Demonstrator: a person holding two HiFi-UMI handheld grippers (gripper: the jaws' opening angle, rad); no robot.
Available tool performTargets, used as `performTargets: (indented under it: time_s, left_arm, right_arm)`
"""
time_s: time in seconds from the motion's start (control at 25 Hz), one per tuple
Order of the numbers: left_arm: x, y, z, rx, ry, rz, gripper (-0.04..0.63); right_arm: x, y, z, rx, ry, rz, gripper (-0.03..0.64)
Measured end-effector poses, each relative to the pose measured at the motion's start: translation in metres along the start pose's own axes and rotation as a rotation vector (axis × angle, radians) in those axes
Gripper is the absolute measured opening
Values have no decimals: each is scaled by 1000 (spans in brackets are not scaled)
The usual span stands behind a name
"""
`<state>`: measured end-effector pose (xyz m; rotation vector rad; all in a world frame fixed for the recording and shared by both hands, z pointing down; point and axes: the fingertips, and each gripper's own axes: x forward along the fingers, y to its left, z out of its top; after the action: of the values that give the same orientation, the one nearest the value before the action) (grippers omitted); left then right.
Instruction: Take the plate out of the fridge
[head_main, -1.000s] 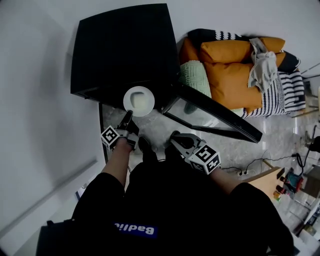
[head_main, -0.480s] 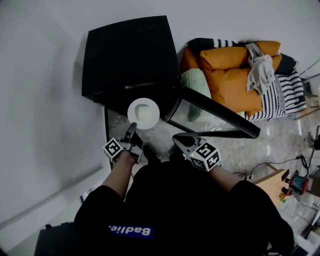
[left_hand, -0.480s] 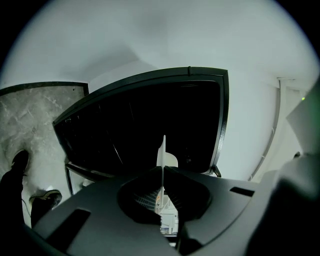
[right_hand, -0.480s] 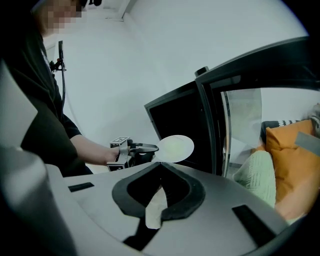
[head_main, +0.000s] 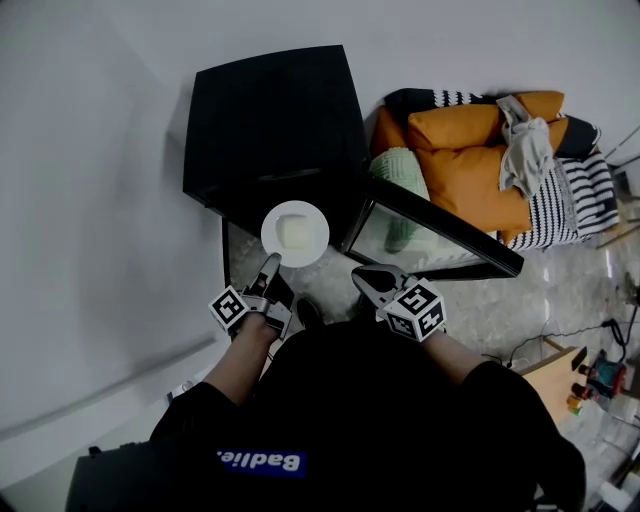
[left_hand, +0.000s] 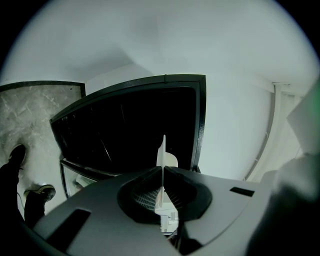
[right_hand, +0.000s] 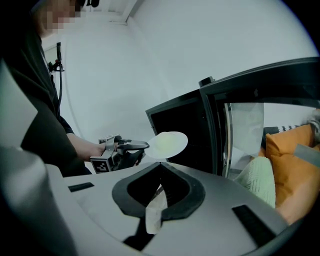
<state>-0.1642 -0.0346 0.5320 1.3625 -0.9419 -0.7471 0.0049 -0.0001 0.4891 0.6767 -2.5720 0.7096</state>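
I can't see into the fridge (left_hand: 125, 135): its inside is black. From my left claw (left_hand: 162, 173), the plate (left_hand: 164, 154) shows edge-on only.

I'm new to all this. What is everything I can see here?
fridge: one, black, by the wall, glass door open
plate: one, white, in front of the fridge, held by its rim
cushions: at least two, orange, right of the fridge
pillow: one, pale green, beside the door
blanket: one, black-and-white striped, beside the cushions
left gripper: one, shut on the plate
right gripper: one, shut, empty, near the door
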Motion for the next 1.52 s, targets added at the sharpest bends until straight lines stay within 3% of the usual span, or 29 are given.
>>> performTargets:
  time_s: [1.0,1.52]
  left_arm:
    - [-16,-111,-13,-40,83,-91,18]
    - [-15,-125,-17,-23,112,-100,18]
  right_arm:
    - [13,11,22,-17,-27,11,8]
    - [9,11,43,-77,-122,25,8]
